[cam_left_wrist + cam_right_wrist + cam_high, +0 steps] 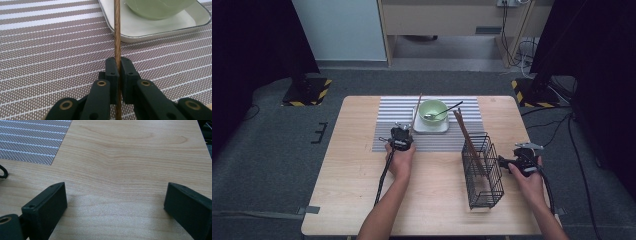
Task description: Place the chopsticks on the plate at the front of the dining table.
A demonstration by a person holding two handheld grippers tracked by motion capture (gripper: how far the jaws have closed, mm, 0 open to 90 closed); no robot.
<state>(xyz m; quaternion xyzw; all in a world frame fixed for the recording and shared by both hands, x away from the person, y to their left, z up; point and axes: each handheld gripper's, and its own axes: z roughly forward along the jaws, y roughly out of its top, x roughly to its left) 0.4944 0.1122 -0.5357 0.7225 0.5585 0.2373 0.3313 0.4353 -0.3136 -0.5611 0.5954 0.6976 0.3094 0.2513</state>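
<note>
My left gripper (402, 131) (119, 65) is shut on a thin brown wooden chopstick (117, 30) (417, 109), which runs from between the jaws up past the corner of a white square plate (150, 30) (432, 128). A pale green bowl (433, 111) (160, 8) with a metal spoon (443, 112) in it sits on that plate, on a striped placemat (384, 135) (50, 50). My right gripper (526, 148) (115, 200) stands open over bare wooden table (130, 157), to the right of a black wire basket (482, 172) holding more brown chopsticks (467, 137).
The wooden table (357, 190) has open room at the front left and front centre. Black cables trail from both grippers. Beyond the table edge lie grey carpet, dark curtains and stand bases with yellow-black tape (307, 92).
</note>
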